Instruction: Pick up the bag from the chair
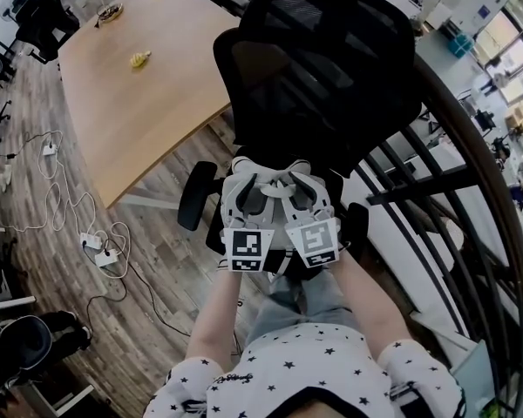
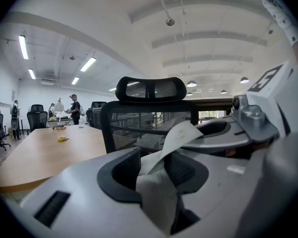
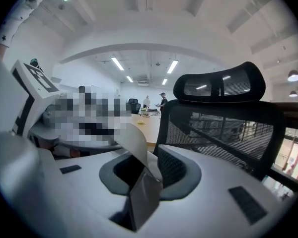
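- Bag [image 1: 244, 161], pale, lies at the black chair's [image 1: 331, 68] seat in the head view, mostly hidden beneath the left gripper [image 1: 254, 197] and right gripper [image 1: 307, 195], side by side.
- Left gripper view: jaws nipped onto a grey strap [image 2: 181, 133].
- Right gripper view: jaws pinch a second strap [image 3: 134, 145]. Best raise both together, level, clearing the armrests [image 1: 196, 197].

Head view looks down; all apparently share chair [image 1: 331, 68].

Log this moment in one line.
left tongs: shut on white strap | right tongs: shut on white strap | chair: ahead
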Available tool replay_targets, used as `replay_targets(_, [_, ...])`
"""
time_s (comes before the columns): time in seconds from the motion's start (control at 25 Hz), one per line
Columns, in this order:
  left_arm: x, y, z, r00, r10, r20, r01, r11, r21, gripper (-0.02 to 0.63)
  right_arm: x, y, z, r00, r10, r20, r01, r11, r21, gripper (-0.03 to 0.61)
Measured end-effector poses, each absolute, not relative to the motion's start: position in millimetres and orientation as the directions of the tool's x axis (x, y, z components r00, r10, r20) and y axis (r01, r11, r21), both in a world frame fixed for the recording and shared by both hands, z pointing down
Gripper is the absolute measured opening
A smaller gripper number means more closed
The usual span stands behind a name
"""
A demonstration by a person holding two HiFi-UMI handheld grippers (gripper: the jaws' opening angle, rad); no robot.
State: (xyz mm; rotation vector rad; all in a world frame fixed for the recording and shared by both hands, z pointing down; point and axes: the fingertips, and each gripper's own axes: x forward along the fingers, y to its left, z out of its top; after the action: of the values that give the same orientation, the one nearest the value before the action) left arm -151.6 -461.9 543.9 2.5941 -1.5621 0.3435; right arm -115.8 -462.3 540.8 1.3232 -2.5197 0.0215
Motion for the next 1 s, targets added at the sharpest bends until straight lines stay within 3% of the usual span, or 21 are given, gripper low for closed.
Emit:
replay_targets(0.28, [-150,-460,530,0.447,-0.869,0.214,-0.887,-0.461,-0.018,0.107,-119,-461,532,-0.531,-0.807,0.258,-0.825,0.561,0.059,0.002])
replay_targets(0.44, [-150,-444,524,0.443,-0.876,0.192,-0.892,-0.452,0.001,0.039,-121,-448,528,-0.540,-0.804,0.248,-0.831,0.556,-0.010,-0.003])
replay_targets(1.0, [-145,-374,479,0.445,-0.887,0.123,-0.895,-0.446,0.015,0.015,-116,-379,484,-0.538,-0.823,0.183,-0.840,0.541,-0.036,-0.003])
